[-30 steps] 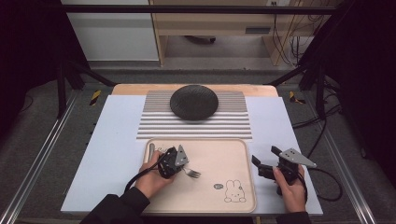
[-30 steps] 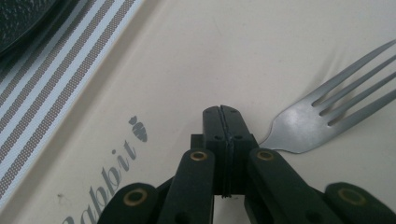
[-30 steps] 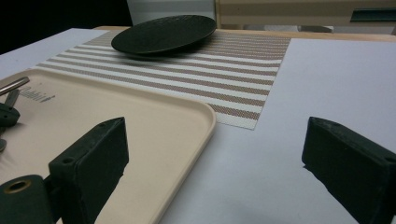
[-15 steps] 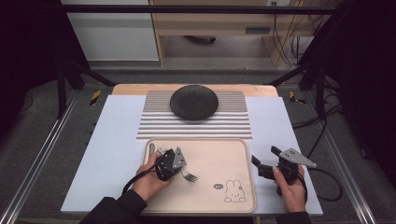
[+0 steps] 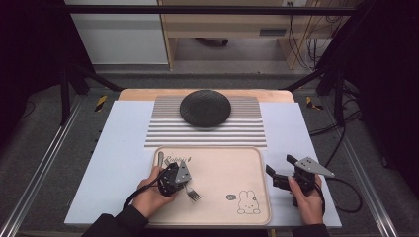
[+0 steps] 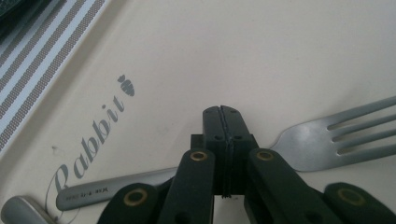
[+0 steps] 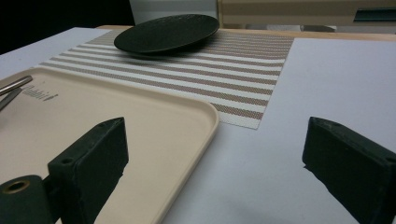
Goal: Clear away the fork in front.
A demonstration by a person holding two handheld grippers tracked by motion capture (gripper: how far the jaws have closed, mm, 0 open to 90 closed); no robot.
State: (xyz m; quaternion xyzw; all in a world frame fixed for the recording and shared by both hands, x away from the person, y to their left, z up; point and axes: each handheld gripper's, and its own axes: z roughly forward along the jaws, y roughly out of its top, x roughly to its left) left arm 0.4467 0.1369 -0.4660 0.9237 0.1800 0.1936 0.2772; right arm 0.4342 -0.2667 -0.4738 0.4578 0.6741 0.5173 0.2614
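Note:
A steel fork (image 5: pixel 191 192) (image 6: pixel 322 140) lies flat on the beige rabbit tray (image 5: pixel 232 170), tines toward the tray's front right. My left gripper (image 5: pixel 174 178) (image 6: pixel 222 111) is shut, its jaws pressed together right over the fork's neck, which runs crosswise beneath them and not between them. Whether the jaws touch the fork I cannot tell. My right gripper (image 5: pixel 277 171) (image 7: pixel 210 154) is open with nothing between its fingers, held over the white mat just right of the tray.
A second utensil's handle (image 5: pixel 159 158) (image 6: pixel 16 210) lies at the tray's back left corner. A black plate (image 5: pixel 205 107) (image 7: pixel 166 31) rests on the striped placemat (image 5: pixel 247 133) behind the tray. The white mat (image 5: pixel 118 148) spreads on both sides.
My left gripper has shifted slightly toward the tray's front. The fork's tines have swung with it toward the front left. The right gripper has stayed put.

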